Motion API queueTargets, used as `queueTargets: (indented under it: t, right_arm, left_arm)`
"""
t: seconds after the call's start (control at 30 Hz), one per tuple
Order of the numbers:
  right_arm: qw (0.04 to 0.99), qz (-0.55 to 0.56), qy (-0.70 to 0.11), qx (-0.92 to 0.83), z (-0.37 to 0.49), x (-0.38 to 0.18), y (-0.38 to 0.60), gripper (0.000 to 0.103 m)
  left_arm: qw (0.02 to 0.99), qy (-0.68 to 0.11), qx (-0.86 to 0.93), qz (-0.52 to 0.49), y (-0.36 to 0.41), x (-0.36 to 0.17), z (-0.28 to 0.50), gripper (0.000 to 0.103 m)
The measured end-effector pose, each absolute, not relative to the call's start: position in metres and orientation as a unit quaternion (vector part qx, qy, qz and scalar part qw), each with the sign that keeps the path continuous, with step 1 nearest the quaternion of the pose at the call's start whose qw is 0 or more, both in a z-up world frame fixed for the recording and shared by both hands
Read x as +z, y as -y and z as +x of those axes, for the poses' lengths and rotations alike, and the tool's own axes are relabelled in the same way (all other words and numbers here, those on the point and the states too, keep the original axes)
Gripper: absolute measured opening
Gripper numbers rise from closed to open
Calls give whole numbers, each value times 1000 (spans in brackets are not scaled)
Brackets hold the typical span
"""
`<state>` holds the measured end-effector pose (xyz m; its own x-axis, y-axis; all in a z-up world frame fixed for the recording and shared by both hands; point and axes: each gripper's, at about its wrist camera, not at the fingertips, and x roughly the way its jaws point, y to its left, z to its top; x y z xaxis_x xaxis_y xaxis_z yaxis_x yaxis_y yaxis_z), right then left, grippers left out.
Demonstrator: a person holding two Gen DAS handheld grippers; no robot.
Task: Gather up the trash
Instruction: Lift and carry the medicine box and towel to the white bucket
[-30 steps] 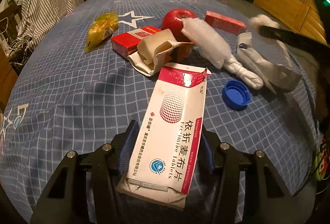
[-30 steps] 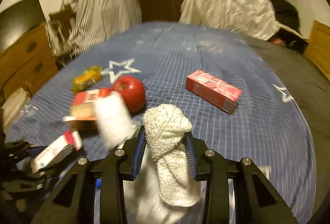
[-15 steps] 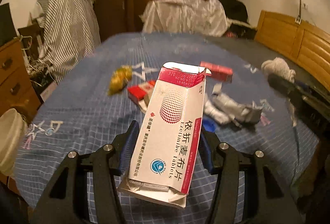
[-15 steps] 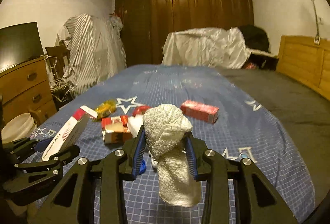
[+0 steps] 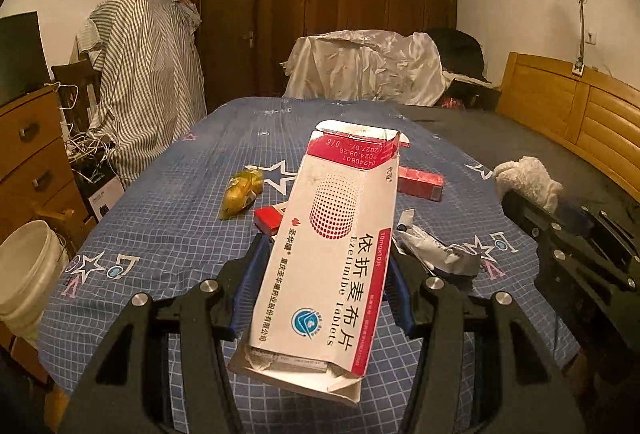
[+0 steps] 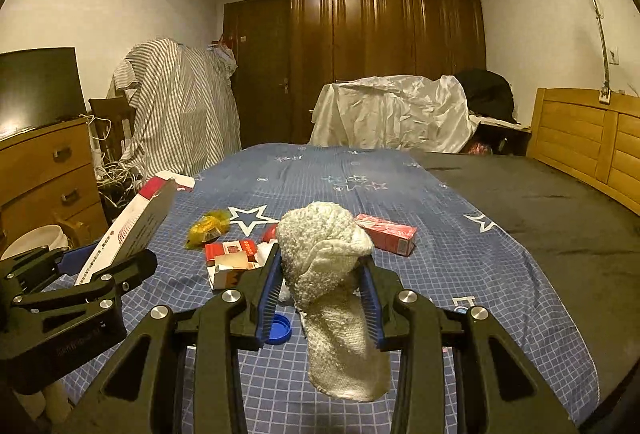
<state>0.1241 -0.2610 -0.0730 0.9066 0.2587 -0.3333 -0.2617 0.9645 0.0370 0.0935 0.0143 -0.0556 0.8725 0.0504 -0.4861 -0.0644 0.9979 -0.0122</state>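
Torn white-and-red pill box sits clamped in the left gripper's jaws, a rolled white towel squeezed in the right gripper's.

The white and red medicine box clamped between the left gripper pads reads "Ezetimibe Tablets" with 依折麦布片 next to it, plus "10mg×10片" on the red edge. Top flap is stamped 4240801, 2024.08.26, 2027.07. and 076, upside down.

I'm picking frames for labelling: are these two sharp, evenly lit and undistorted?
Left wrist view: sharp, print on the medicine box readable, warm dim light, dark corners, fisheye bends the bed. Right wrist view: sharp too, towel weave clear, glare on the wardrobe.
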Motion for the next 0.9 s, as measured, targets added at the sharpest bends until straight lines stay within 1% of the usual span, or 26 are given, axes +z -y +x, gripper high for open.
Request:
queueTargets:
  t: [0.23,0.43,0.63,0.9]
  right_arm:
    - [975,-11,-166,148,125,-65,256,38]
    - [973,-24,-148,177,126,-44,227,38]
    - [967,-33,-133,215,130,-20,179,38]
    - [949,-44,-132,283,134,10,86,38]
  left_arm:
    - [970,-238,48,-20,-31,-43,87,52]
    - [970,-228,76,-27,-59,-29,83,52]
    - [969,-215,112,-36,-98,-12,75,52]
    - [963,-208,164,-45,-160,3,60,52]
